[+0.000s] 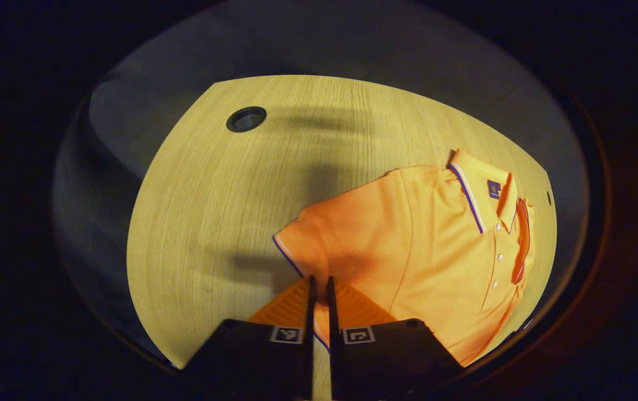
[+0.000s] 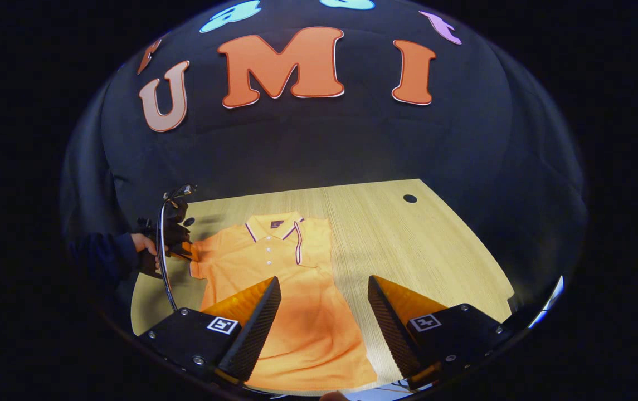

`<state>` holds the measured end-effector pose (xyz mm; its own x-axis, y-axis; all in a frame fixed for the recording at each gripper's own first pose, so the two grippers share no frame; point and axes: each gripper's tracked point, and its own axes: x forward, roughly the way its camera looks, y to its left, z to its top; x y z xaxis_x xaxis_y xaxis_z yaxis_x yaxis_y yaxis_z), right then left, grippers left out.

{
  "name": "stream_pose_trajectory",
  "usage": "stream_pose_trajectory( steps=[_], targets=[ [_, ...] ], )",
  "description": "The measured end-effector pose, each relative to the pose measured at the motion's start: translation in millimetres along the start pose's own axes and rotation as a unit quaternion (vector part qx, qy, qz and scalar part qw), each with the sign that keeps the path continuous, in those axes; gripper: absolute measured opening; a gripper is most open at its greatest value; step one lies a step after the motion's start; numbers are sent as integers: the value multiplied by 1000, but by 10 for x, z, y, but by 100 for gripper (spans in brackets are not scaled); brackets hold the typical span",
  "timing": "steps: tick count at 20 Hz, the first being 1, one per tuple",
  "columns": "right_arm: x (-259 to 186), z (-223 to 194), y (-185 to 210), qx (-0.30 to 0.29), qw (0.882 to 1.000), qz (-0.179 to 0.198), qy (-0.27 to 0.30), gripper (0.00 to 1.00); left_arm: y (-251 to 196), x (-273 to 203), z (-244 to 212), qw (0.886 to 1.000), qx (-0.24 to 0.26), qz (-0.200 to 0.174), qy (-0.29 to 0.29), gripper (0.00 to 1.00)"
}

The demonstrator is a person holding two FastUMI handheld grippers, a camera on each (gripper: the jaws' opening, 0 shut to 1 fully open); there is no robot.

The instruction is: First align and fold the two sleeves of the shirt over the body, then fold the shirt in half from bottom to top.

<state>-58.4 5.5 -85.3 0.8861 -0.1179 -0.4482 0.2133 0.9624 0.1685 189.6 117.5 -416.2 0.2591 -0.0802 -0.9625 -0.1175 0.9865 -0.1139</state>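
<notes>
An orange polo shirt (image 1: 436,250) lies flat on the wooden table (image 1: 229,195), collar (image 1: 475,189) to the right in the left gripper view. My left gripper (image 1: 321,281) is shut on the hem of one short sleeve (image 1: 307,245), with cloth showing between its fingers. In the right gripper view the shirt (image 2: 307,312) lies collar away from me, and the left gripper (image 2: 176,245), held by a hand (image 2: 143,245), sits at that sleeve (image 2: 199,259). The other sleeve (image 2: 298,245) is folded over the chest. My right gripper (image 2: 324,278) hovers open above the shirt's lower body, holding nothing.
A round cable hole (image 1: 246,118) sits in the table beyond the shirt's left side, and a second hole (image 2: 409,198) sits at the far right corner. Bare wood (image 2: 408,245) stretches to the right of the shirt. The black booth wall stands behind the table.
</notes>
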Motion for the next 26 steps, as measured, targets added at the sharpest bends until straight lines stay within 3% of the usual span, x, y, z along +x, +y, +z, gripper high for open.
stream_pose_trajectory(
  steps=[1,9,14,17,18,19,21,23,26],
  targets=[
    [13,-18,-13,1,1000,-2,1,96,-69,-24,27,1000,2,-15,-5,9],
    [49,-75,-102,12,1000,-2,3,96,-641,-514,375,990,88,-73,-82,8],
    [17,-129,-144,14,1000,-6,2,96,-1261,-667,458,978,118,-136,-108,8],
    [-15,-183,-214,23,1000,-14,6,96,-1664,-797,413,965,127,-204,-109,23],
    [-25,-197,-226,28,999,-15,5,96,-1771,-814,384,961,130,-220,-107,33],
    [-25,-215,-230,31,999,-15,5,96,-1829,-843,342,957,132,-234,-108,61],
    [-22,-234,-247,33,999,-18,5,96,-1781,-893,337,957,138,-227,-119,87],
    [-6,-220,-234,29,999,-16,1,96,-1700,-941,319,957,145,-215,-132,96],
    [61,-146,-205,20,1000,-11,-19,96,-1616,-1146,277,954,145,-205,-163,97]
  ],
)
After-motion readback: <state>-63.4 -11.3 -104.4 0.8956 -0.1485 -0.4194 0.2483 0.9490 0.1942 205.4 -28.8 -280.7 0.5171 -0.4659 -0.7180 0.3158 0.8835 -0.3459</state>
